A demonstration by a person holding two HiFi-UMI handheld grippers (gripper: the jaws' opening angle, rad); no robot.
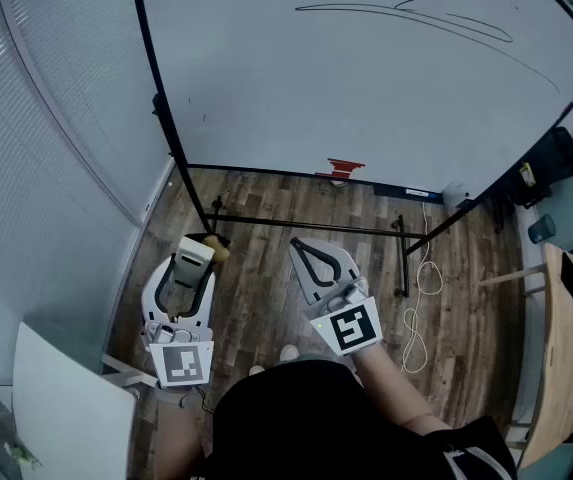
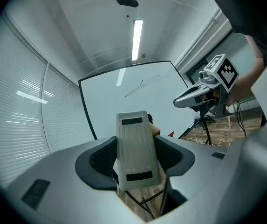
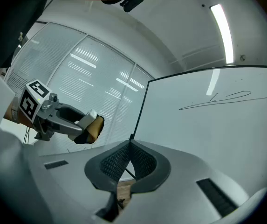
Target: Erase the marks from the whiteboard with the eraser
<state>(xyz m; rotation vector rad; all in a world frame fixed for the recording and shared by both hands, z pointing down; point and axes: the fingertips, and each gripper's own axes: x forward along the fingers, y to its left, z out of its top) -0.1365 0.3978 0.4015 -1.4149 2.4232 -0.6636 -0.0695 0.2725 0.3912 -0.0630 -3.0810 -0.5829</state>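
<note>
The whiteboard (image 1: 366, 78) stands on a black frame ahead of me, with thin dark pen marks (image 1: 406, 13) near its top; these marks (image 2: 142, 85) (image 3: 217, 100) show in both gripper views too. My left gripper (image 1: 198, 253) is shut on the eraser (image 2: 134, 148), a white-backed block with a tan felt pad (image 1: 216, 251), held well short of the board. My right gripper (image 1: 311, 250) is shut with nothing between its jaws (image 3: 129, 146), to the right of the left one.
Window blinds (image 1: 56, 138) run along the left wall. The board's stand has a black crossbar and feet (image 1: 306, 230) on the wood floor. A white cable (image 1: 421, 308) lies coiled at right, beside a wooden tabletop edge (image 1: 556, 358). A white surface (image 1: 61, 408) sits at lower left.
</note>
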